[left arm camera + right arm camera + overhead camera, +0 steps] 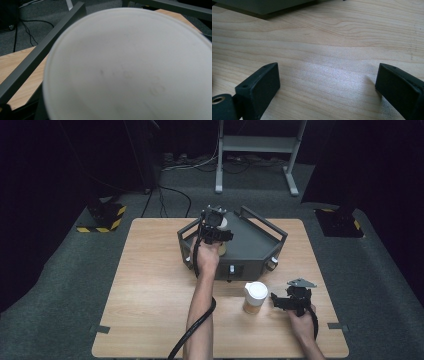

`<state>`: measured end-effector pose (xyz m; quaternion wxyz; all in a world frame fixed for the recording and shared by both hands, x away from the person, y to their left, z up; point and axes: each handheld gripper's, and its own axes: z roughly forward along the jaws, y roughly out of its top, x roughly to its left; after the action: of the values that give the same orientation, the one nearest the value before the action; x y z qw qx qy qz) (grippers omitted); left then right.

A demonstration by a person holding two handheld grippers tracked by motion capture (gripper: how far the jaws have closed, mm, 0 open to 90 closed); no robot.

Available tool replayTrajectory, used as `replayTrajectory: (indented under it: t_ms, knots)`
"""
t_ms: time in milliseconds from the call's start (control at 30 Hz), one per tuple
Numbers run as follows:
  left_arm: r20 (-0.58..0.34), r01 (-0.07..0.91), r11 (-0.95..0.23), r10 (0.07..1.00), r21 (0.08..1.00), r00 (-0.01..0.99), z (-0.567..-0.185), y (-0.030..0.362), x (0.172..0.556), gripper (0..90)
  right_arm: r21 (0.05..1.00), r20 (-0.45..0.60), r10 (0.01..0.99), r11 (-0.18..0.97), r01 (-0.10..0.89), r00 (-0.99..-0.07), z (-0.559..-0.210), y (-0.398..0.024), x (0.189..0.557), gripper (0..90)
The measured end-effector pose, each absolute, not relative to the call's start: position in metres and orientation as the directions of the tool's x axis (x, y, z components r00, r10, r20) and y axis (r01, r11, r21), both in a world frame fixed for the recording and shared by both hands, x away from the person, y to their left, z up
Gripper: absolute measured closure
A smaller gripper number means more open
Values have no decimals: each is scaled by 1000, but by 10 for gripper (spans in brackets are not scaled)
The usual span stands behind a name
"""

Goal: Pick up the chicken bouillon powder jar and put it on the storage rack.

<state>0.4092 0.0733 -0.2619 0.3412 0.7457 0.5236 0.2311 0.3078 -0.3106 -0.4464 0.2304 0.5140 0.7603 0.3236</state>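
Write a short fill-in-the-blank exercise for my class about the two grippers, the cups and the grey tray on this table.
1. The left gripper is shut on a white ____ over the grey tray.
2. The right gripper has its jaws ____, with nothing between them.
3. The cup with a white lid stands on the wooden ____, in front of the tray.

Missing words: lid; open; table
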Motion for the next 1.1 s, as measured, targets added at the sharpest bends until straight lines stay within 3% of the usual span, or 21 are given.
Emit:
replayTrajectory:
  t_ms: [1100]
  knots:
    - [-1,599,-245,925,762,380,-267,80,405,340,729,-17,931,262,632,-366,-446,-311,308,51]
